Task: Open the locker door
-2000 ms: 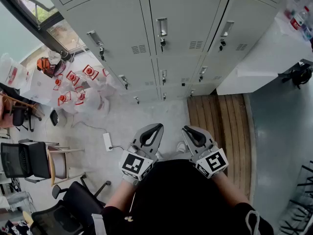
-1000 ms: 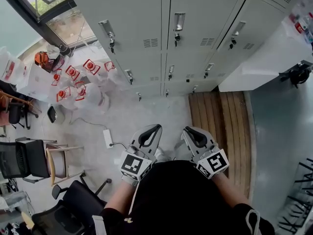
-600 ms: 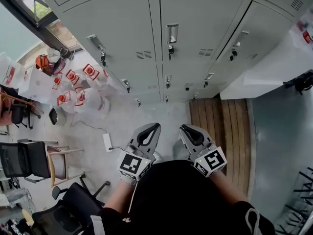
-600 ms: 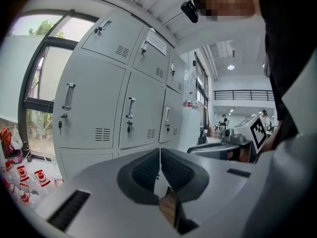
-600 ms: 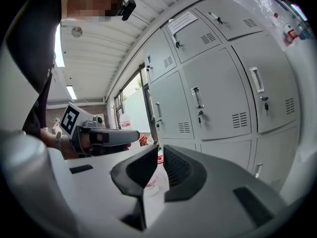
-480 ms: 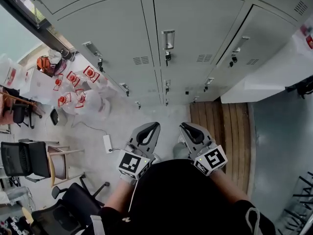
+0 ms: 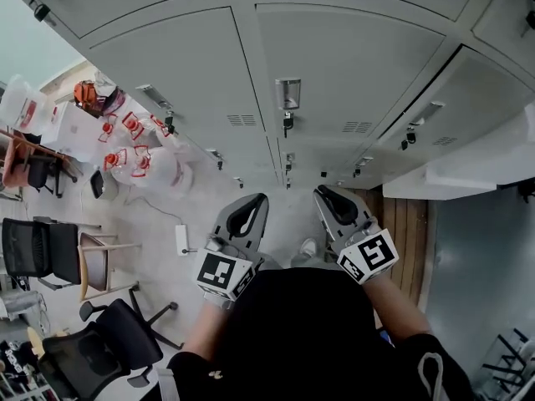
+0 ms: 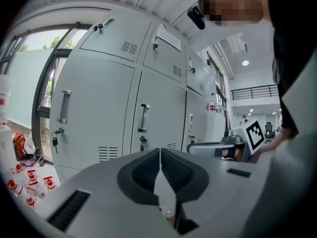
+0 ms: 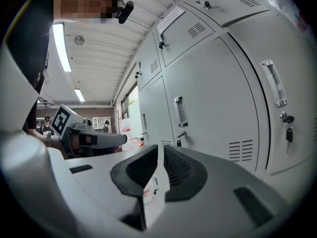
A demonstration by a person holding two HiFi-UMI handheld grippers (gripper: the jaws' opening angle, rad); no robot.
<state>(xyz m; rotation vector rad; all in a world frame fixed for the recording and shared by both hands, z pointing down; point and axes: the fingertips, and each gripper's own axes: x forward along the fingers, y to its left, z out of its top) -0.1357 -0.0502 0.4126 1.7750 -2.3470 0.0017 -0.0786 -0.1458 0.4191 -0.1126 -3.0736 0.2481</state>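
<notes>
Grey metal lockers fill the top of the head view, all doors closed. The door straight ahead carries a chrome handle with a key hanging under it. Both grippers are held low in front of my body and well short of the doors. My left gripper is shut with nothing in it, its tips meeting in front of a handle. The right gripper is shut and empty too, its tips pointing past a handle towards the lockers.
Clear water jugs with red caps stand on the floor at the left, beside the lockers. Chairs and an office chair are at lower left. A white power strip lies on the floor. A wooden platform and white ledge are at right.
The lockers have grown larger and closer in the head view as I stepped towards them. Both grippers stay shut and low; the right one has risen slightly.
</notes>
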